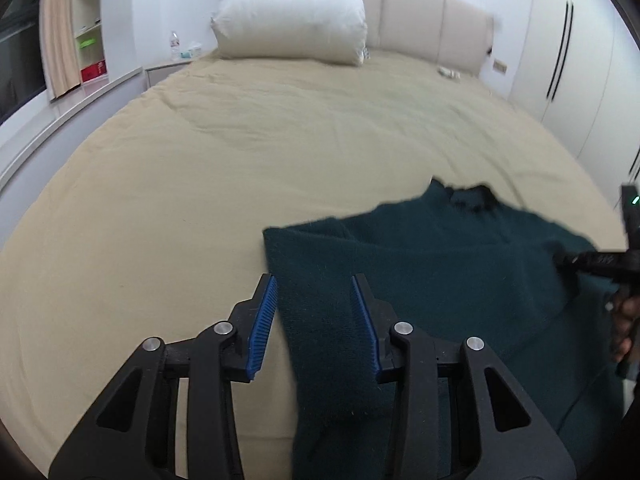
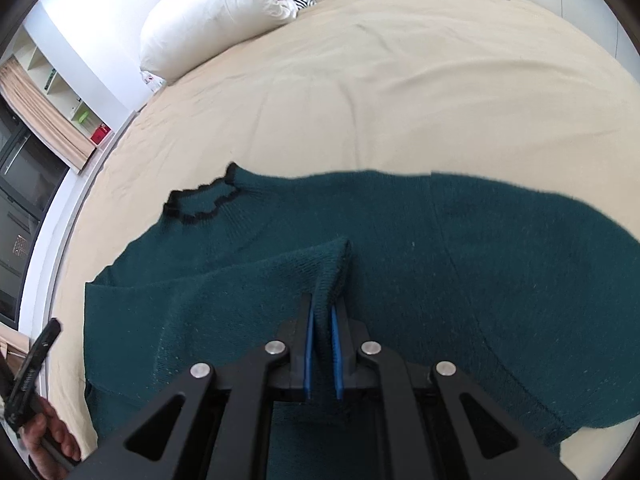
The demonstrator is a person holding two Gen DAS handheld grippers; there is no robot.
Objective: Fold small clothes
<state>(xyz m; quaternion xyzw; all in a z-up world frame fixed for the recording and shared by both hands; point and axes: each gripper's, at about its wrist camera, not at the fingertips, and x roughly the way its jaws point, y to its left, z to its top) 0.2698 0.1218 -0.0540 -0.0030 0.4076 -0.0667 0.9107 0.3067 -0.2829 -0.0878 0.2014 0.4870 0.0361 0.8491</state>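
Note:
A dark green knit sweater [image 1: 440, 272] with a black-trimmed collar [image 2: 196, 204] lies on the beige bed cover. My left gripper [image 1: 314, 304] is open, its blue-padded jaws either side of a folded sleeve strip at the sweater's left edge, without gripping it. My right gripper [image 2: 322, 312] is shut on a raised fold of the sweater's edge [image 2: 332, 268] and lifts it off the body of the garment. The right gripper also shows at the right edge of the left wrist view [image 1: 568, 258], on the cloth.
The beige bed cover [image 1: 240, 160] spreads far ahead. A white pillow [image 1: 292, 20] leans on the headboard. A nightstand with a bottle [image 1: 174, 46] and shelves stand at the left, white wardrobe doors [image 1: 580, 60] at the right. A small item [image 1: 448, 73] lies near the headboard.

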